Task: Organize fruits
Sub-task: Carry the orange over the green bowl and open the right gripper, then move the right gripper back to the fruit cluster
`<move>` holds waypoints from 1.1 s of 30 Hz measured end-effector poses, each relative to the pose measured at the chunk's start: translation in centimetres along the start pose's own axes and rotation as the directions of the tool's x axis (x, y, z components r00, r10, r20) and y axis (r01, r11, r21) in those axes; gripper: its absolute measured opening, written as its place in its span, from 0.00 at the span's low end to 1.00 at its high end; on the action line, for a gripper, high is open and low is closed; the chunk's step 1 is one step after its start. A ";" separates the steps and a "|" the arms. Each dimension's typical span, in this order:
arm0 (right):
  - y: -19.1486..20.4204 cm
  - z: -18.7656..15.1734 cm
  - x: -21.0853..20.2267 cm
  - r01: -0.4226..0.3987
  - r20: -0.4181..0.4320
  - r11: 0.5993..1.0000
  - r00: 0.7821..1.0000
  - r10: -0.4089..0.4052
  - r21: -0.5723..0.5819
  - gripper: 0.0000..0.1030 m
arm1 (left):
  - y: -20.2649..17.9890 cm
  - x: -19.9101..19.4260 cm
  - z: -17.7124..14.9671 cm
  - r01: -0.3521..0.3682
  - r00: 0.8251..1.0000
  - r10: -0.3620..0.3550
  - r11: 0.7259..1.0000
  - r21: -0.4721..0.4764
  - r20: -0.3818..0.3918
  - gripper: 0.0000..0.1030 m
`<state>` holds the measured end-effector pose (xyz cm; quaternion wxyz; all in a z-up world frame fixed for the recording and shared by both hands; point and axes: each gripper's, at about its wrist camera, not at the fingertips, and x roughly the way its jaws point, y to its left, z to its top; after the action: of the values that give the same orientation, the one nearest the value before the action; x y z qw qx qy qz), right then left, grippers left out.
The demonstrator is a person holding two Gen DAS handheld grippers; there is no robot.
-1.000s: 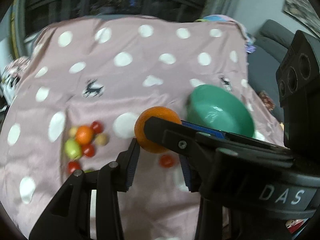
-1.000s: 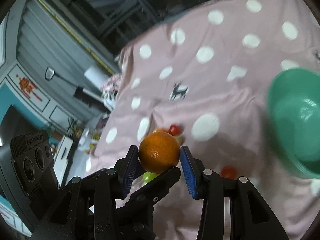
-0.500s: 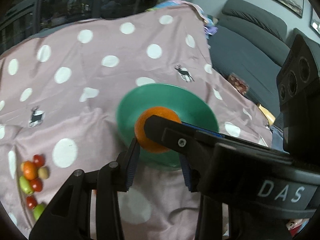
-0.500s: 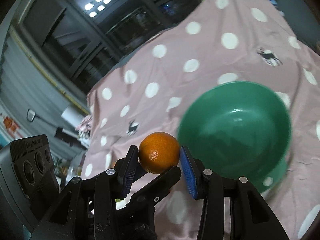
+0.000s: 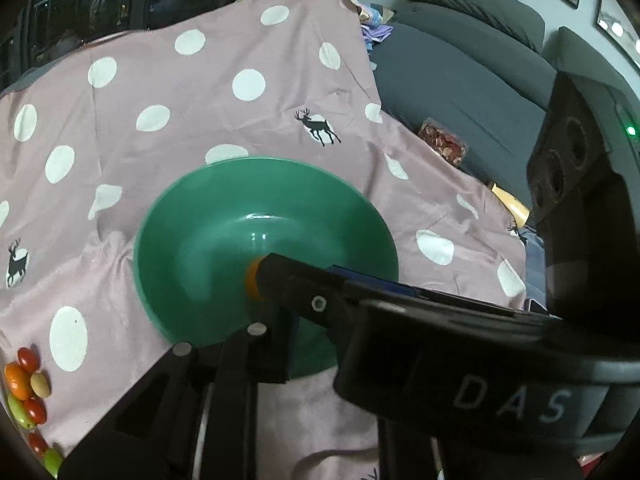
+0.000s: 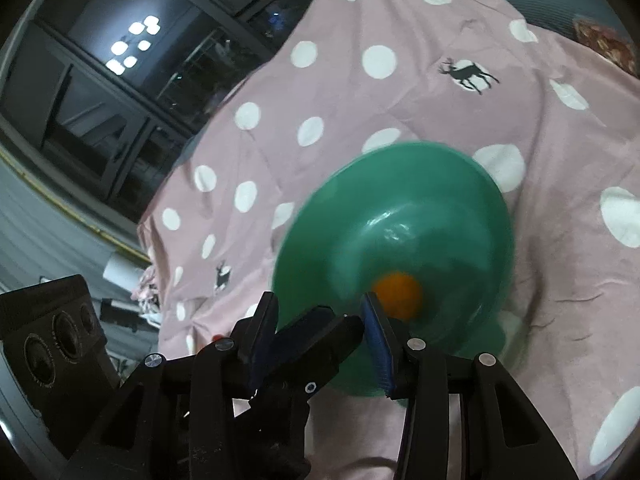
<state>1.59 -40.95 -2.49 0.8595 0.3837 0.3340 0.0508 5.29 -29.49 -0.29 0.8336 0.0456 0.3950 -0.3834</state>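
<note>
A green bowl (image 5: 224, 208) sits on the pink polka-dot cloth (image 5: 160, 92); it also shows in the right wrist view (image 6: 400, 184). An orange (image 6: 398, 294) lies inside the bowl; in the left wrist view only a sliver of the orange (image 5: 252, 278) shows behind a black finger. My right gripper (image 6: 320, 322) is open and empty, just in front of the bowl's near rim. My left gripper (image 5: 280, 300) crosses under the right one at the bowl's near edge; its jaws are mostly hidden.
Several small fruits, cherry tomatoes (image 5: 28, 360), a small orange (image 5: 18, 380) and green ones (image 5: 18, 412), lie on the cloth at the far left. A grey sofa (image 5: 460, 72) stands to the right of the table. Dark windows are behind.
Both grippers swung right from the fruit pile to the bowl. The right gripper's jaws opened and the orange dropped from them into the bowl.
</note>
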 end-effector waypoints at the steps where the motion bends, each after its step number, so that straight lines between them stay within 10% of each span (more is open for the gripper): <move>1: -0.1 -0.1 0.1 0.011 -0.001 1.000 1.000 -0.011 0.002 0.45 | 0.1 0.2 -0.1 0.007 1.000 -0.007 1.000 -0.013 -0.008 0.13; 11: -0.2 0.0 -1.4 0.080 0.082 0.997 0.993 -0.079 0.002 0.45 | 1.5 -2.7 -0.6 -0.051 0.998 0.052 0.997 -0.060 0.021 0.18; 19: 2.9 -0.3 -2.7 0.090 0.154 0.993 0.985 -0.077 -0.080 0.44 | 6.2 -9.5 -3.0 -0.160 0.983 0.173 0.972 -0.174 0.065 0.53; 25: 6.3 -1.0 -1.8 0.136 0.164 0.974 0.981 -0.107 -0.179 0.50 | 11.2 -15.6 -6.0 -0.306 0.938 0.341 0.902 -0.305 0.067 0.78; 33: 11.7 -3.8 1.5 0.150 0.094 0.922 0.988 -0.124 -0.357 0.54 | 19.3 -21.2 -12.1 -0.369 0.884 0.466 0.746 -0.555 0.039 0.79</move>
<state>2.40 -29.82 2.96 0.9280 0.1955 0.3148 0.0381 2.41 1.46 1.77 0.9088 -0.1337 0.3901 -0.0640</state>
